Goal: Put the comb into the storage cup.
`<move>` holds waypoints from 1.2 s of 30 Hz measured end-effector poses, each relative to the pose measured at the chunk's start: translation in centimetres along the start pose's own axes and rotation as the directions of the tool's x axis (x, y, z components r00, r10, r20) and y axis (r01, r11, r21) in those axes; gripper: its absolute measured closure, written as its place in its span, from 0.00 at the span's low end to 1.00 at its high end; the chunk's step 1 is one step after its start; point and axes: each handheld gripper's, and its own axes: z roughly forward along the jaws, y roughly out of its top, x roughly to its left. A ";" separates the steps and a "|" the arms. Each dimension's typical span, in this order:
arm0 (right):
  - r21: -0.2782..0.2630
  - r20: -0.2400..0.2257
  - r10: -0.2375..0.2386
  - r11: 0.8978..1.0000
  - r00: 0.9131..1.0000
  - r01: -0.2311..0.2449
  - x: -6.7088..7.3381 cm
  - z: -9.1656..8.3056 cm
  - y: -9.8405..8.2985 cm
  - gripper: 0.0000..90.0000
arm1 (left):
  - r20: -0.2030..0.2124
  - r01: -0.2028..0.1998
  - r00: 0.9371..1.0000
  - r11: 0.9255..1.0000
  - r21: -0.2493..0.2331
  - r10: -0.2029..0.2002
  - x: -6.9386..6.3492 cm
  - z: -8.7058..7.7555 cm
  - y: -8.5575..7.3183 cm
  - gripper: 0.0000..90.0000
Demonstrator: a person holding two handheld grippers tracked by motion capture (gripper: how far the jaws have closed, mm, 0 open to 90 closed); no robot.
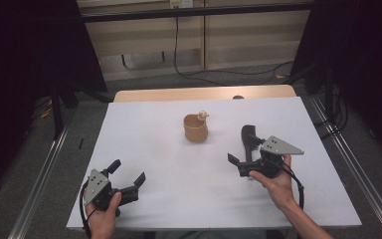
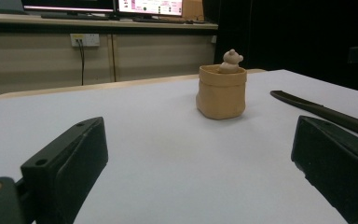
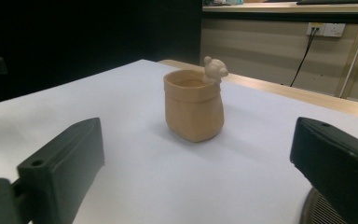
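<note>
Tan and matte, a small sack-shaped cup [image 1: 196, 128] stands upright near the middle of the white desk [image 1: 169, 194], with a tiny bear figure [image 1: 203, 115] perched on its far rim. A dark long-handled tool [image 1: 248, 139] lies flat on the desk to the cup's right, just beyond my right claw [image 1: 242, 160].

Both claws are spread wide and hold nothing. My left claw [image 1: 128, 175] rests low at the near left corner of the desk, well apart from the cup; my right claw sits nearer, aimed at the cup from the right.

I judge the cup to be ceramic or a hard moulded material — stiff, light, likely brittle, and somewhat slick on its rounded belly. I would take it across the body just below the folded rim [image 3: 191, 88], where the walls look straightest, and keep clear of the bear — it looks like the part most apt to snap
</note>
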 end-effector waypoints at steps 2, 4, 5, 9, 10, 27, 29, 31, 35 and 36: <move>0.003 -0.012 -0.001 1.000 1.000 0.001 0.1 0.1 0.0 0.03 | 0.002 -0.005 1.000 1.000 0.000 0.005 0.0 -0.1 0.0 0.04; 0.015 -0.021 -0.010 1.000 1.000 0.010 0.2 0.1 -0.1 0.07 | 0.005 -0.009 1.000 1.000 -0.004 0.009 -0.1 -0.1 0.1 0.04; 0.017 -0.035 0.005 1.000 0.999 -0.004 0.2 0.2 -0.1 0.10 | 0.007 -0.009 1.000 1.000 -0.006 0.009 -0.2 -0.1 0.1 0.04; 0.026 -0.046 -0.016 1.000 0.999 0.017 0.2 0.2 -0.1 0.28 | 0.007 -0.013 1.000 1.000 -0.004 0.013 -0.2 0.0 0.1 0.04; 0.031 -0.044 -0.028 0.999 0.999 0.029 0.2 0.2 -0.1 0.30 | 0.010 -0.010 1.000 1.000 -0.005 0.010 -0.3 0.1 0.1 0.04; 0.103 -0.142 0.016 0.995 0.990 -0.001 0.1 0.7 0.2 0.96 | 0.034 -0.058 0.998 0.998 0.023 0.057 -1.0 0.6 0.0 0.04; 0.108 -0.146 0.018 0.994 0.989 -0.002 0.0 0.7 0.2 1.00 | 0.036 -0.059 0.998 0.998 0.020 0.058 -1.1 0.7 0.0 0.04; 0.126 -0.146 0.025 0.992 0.989 -0.006 0.0 0.7 0.1 1.00 | 0.037 -0.055 0.998 0.998 0.018 0.054 -1.2 0.7 0.0 0.04; 0.174 -0.131 0.047 0.984 0.990 -0.023 -0.1 0.9 -0.1 1.00 | 0.036 -0.056 0.998 0.998 0.016 0.055 -1.2 0.6 0.0 0.04; 0.187 -0.128 0.052 0.982 0.990 -0.028 -0.1 0.9 -0.1 1.00 | 0.034 -0.061 0.998 0.998 0.017 0.061 -1.1 0.6 0.0 0.04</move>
